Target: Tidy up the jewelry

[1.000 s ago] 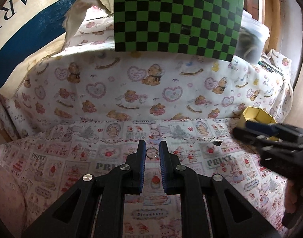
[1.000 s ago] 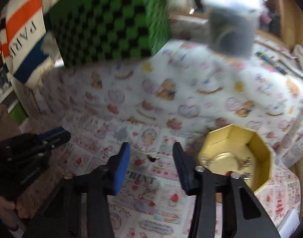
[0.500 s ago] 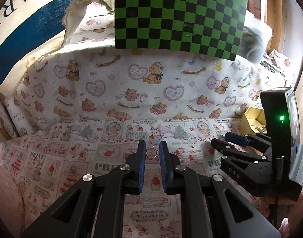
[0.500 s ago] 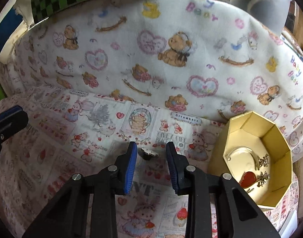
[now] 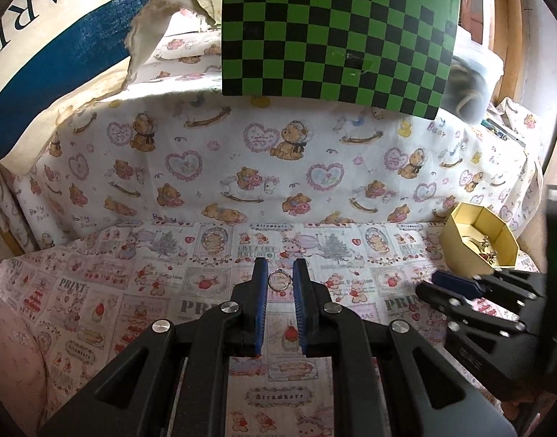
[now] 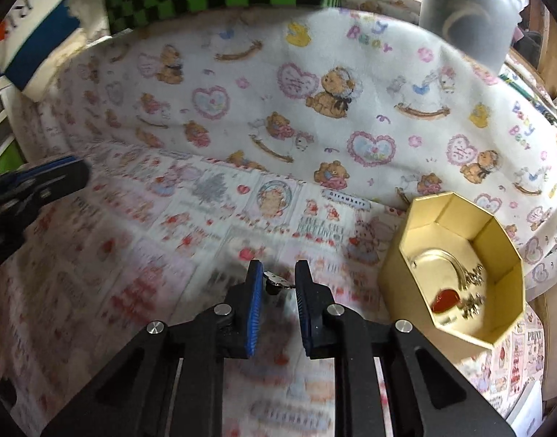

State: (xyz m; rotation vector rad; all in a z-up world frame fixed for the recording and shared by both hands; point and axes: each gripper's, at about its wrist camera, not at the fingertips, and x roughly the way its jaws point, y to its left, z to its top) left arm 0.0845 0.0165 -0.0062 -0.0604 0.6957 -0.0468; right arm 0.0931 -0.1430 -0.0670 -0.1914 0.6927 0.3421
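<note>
In the left wrist view my left gripper (image 5: 280, 276) is shut on a small silver ring (image 5: 279, 280), held between its blue pads just above the printed cloth. In the right wrist view my right gripper (image 6: 277, 277) is shut on a small dark metal jewelry piece (image 6: 276, 282). A gold octagonal box (image 6: 457, 255) stands to its right, with a gold bangle, a red heart piece and small gold charms inside. The box also shows at the right of the left wrist view (image 5: 477, 240), behind the right gripper (image 5: 457, 291).
A patterned cloth (image 5: 169, 284) covers the surface and rises as a bear-print wall (image 5: 278, 160) behind. A green checkered board (image 5: 336, 32) stands on top. A clear plastic tub (image 6: 471, 14) sits at the back right. A striped bag (image 5: 42, 54) is at the left.
My right gripper closed from wide open onto the small dark piece and the view is now blurred by motion. My left gripper kept its hold on the ring, almost still.
</note>
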